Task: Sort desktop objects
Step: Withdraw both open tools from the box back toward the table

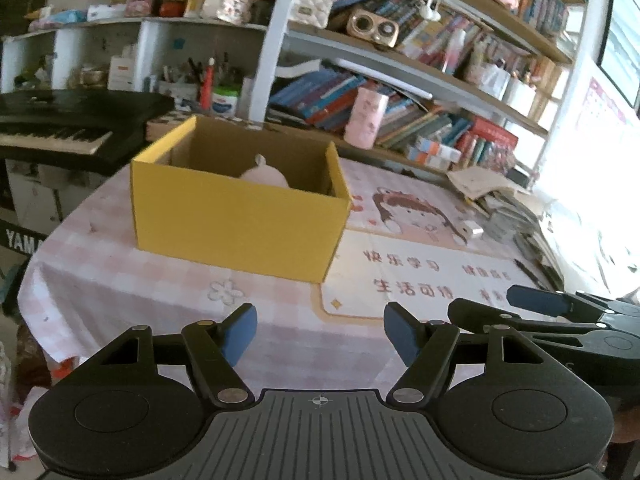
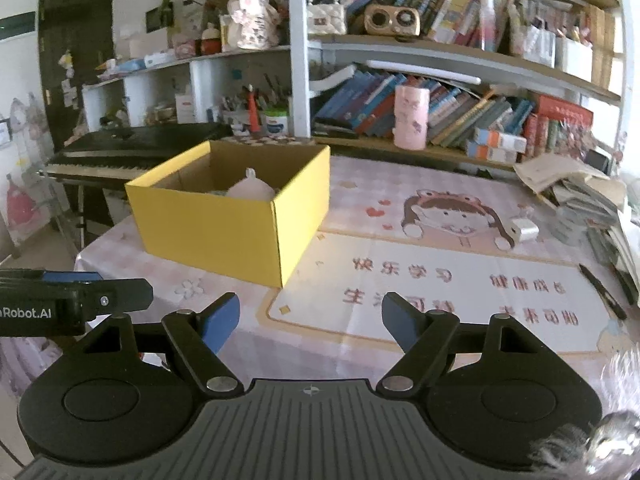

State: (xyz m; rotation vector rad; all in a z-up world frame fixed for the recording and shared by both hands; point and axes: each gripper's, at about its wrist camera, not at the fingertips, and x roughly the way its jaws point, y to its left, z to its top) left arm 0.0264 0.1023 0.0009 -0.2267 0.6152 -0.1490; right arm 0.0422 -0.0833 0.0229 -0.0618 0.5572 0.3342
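Note:
A yellow cardboard box (image 1: 236, 220) (image 2: 224, 224) stands open on the pink checked tablecloth, with a pale pink round object (image 1: 266, 176) (image 2: 250, 190) inside it. A small white charger (image 1: 472, 230) (image 2: 524, 230) lies to the right on the cartoon mat. A black pen (image 2: 602, 290) (image 1: 528, 270) lies near the right edge. My left gripper (image 1: 320, 330) is open and empty, low over the near table edge. My right gripper (image 2: 312, 320) is open and empty, beside it on the right. Its fingers (image 1: 536, 300) show in the left wrist view.
A bookshelf (image 2: 440, 92) full of books runs along the back, with a pink cup (image 2: 411, 118) in front. A keyboard piano (image 1: 60, 132) stands at the left. Stacked papers and books (image 2: 580, 196) crowd the right side. The left gripper's body (image 2: 60, 300) shows at the left.

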